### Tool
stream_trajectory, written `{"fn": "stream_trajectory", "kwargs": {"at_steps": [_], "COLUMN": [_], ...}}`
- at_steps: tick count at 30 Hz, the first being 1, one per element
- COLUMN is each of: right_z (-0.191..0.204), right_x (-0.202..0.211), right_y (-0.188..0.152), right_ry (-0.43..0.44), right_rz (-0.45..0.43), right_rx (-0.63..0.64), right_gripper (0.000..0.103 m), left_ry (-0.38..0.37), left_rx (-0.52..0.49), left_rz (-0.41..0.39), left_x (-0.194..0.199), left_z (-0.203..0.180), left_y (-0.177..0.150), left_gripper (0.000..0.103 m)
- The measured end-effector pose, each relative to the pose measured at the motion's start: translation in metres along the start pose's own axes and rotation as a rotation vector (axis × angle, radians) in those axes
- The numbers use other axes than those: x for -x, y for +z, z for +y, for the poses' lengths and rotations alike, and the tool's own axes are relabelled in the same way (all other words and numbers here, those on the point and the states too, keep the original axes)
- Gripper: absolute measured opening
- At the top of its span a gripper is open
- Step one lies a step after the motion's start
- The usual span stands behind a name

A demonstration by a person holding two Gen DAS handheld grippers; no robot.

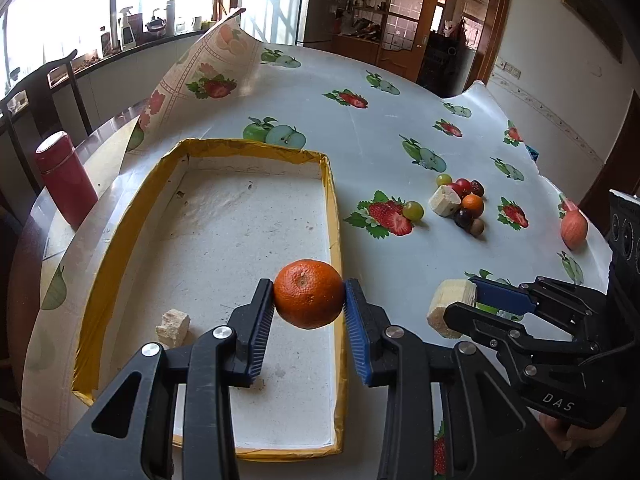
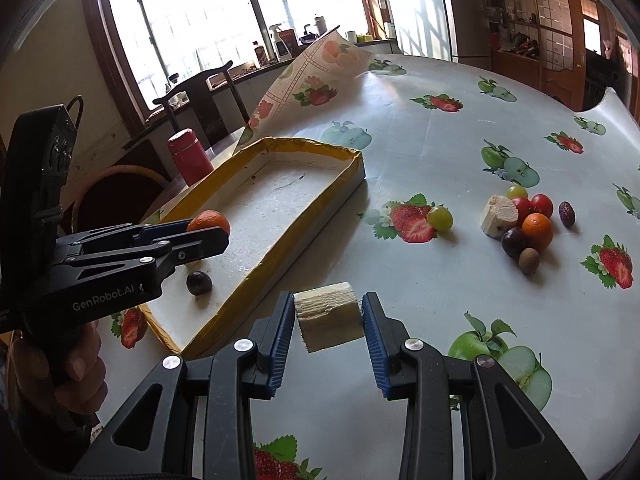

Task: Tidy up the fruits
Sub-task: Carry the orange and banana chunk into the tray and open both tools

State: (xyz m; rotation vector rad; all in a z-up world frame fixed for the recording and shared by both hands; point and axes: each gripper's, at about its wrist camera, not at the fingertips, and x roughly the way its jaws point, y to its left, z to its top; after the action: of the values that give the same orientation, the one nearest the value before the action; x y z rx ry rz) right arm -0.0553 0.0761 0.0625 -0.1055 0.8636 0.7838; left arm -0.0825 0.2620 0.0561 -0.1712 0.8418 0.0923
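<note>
Fruit sits in both of my tongs at once. My left tongs (image 1: 309, 300) are clenched on a mandarin (image 1: 309, 294), their ribbed pads pressed against its two sides, and they carry it in the air above the tray (image 1: 256, 147), close to the tray's right wall. My right tongs (image 2: 329, 326) grip a pale cut chunk (image 2: 328, 315) the same way, a pad on each side, held off the worktop (image 2: 420, 152) just to the right of the tray's nearer corner. A hand (image 2: 82, 364) is wrapped around the left tool's handle in the right wrist view.

The tray is shallow, white inside with yellow tape along its rim. Lying in it are a small pale chunk (image 1: 173, 327) near its left wall and a dark round fruit (image 2: 199, 282) on its floor below the left tongs.

Further right on the fruit-printed cloth is a tight cluster (image 1: 462, 203): a pale chunk, a small orange, red and dark round fruits, a brown one. A green grape (image 1: 413, 209) lies apart from the cluster on a printed strawberry. An apple (image 1: 574, 229) stands well off to the right. A red flask (image 1: 66, 180) stands upright left of the tray.
</note>
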Motion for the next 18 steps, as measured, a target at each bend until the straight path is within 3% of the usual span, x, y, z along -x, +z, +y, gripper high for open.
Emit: {"fn": "stream_trajectory", "kwargs": {"at_steps": [13, 18], "right_z": [0.058, 0.088], "right_x": [-0.033, -0.06], "right_y": [0.033, 0.046], "right_ry": [0.075, 0.099], "right_rz": [0.016, 0.048], "right_rx": [0.119, 0.189], "right_gripper": [0.035, 0.035], "left_ry": [0.086, 0.129], "left_rx": [0.058, 0.096], "left_rz": [0.013, 0.064], "left_x": [-0.008, -0.027], "left_z": [0.06, 0.083], "left_y": [0.017, 0.02], "left_gripper": [0.033, 0.033]}}
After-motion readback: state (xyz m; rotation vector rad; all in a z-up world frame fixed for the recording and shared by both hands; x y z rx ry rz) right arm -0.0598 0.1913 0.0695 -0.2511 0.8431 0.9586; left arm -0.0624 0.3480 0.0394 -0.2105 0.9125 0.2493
